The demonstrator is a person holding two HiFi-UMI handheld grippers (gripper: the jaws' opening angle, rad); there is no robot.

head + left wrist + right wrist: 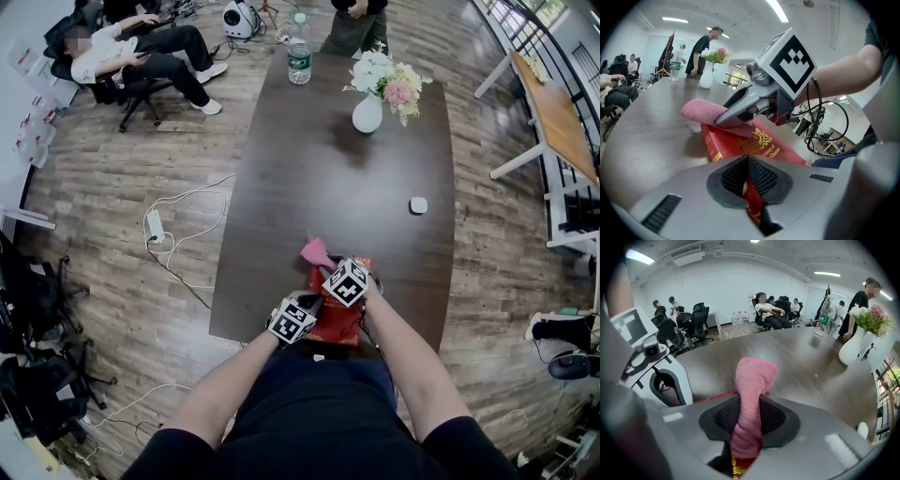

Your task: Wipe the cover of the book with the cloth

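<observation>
A red book (337, 319) with gold print lies flat at the near edge of the dark table (309, 178). My left gripper (298, 317) is shut on the book's near edge (752, 201), its jaws pinching the red cover. My right gripper (337, 277) is shut on a pink cloth (751, 394), which sticks out past the jaws. In the left gripper view the right gripper (740, 110) presses the cloth (701, 111) onto the far left corner of the book cover (750, 143). The head view shows the cloth's pink tip (316, 249) just beyond the book.
A white vase with flowers (367, 112) and a water bottle (299, 56) stand at the table's far end. A small white object (418, 204) lies near the right edge. A person (141, 52) sits on a chair to the far left. Cables and a power strip (155, 225) lie on the floor.
</observation>
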